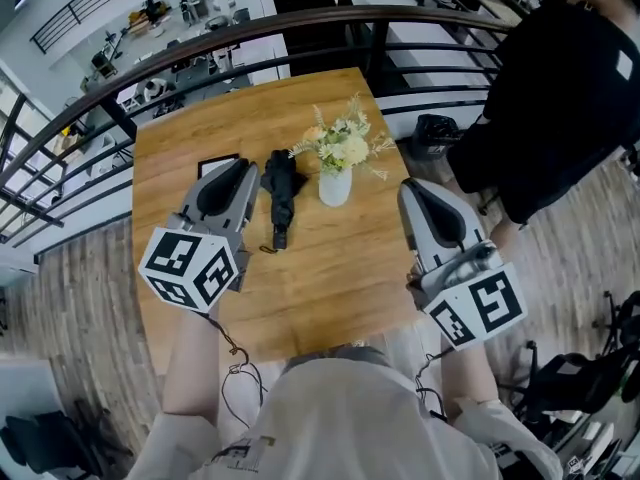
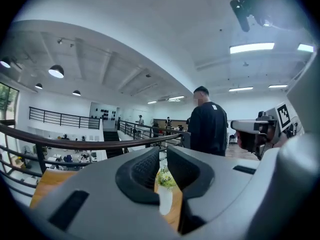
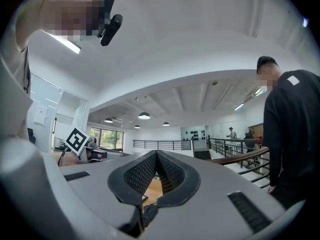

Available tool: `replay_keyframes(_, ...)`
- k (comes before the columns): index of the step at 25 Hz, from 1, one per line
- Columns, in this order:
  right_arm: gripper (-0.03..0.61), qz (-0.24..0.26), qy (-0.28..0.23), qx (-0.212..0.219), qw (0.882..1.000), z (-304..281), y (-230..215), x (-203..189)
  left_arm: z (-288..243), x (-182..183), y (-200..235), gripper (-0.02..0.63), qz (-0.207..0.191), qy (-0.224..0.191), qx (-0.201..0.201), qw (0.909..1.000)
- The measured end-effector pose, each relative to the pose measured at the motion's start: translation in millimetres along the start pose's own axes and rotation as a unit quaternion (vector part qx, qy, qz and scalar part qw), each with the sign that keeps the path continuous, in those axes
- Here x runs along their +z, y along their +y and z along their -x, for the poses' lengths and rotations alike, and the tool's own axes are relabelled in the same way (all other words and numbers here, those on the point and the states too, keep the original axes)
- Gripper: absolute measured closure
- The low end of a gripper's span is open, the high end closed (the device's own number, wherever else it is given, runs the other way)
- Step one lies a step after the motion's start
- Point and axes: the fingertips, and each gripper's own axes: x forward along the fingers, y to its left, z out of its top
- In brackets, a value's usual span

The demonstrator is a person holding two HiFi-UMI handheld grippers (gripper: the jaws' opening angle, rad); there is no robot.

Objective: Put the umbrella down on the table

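Umbrella [image 1: 282, 194] lies flat on table [image 1: 330, 280]. Left gripper [image 2: 162, 157] jaws stand narrowly apart, empty. Right gripper [image 3: 156, 155] jaws are together, empty.

You have one square wooden table [image 1: 330, 288] in the middle of the head view. On it you can count one folded black umbrella [image 1: 281, 193], one white vase of pale flowers [image 1: 335, 186] and one flat dark-framed rectangle [image 1: 215, 164] toward its upper left. You hold two grey grippers with marker cubes: the left gripper [image 1: 245, 168] and the right gripper [image 1: 412, 188]. One person in black clothes [image 1: 570, 98] stands at the upper right.
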Motion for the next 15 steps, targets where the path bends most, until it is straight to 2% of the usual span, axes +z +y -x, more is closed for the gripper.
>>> replay_keyframes(7, 0.552, 0.020, -0.008, 0.007, 1.000, 33.2, 9.8, 13.4, 41.6, 22.5, -33.1, 0.586, -0.025, -0.039, 0.020, 0.9987)
replay_keyframes(10, 0.552, 0.026, -0.009, 0.013, 1.000, 42.9, 15.5, 15.8, 54.8, 26.9, -43.5, 0.591, -0.051, -0.048, 0.032, 0.9970)
replay_keyframes(15, 0.552, 0.017, -0.006, 0.029, 0.999, 57.2, 29.4, 8.6, 72.5, 12.2, -62.5, 0.597, -0.084, -0.044, 0.034, 0.9949)
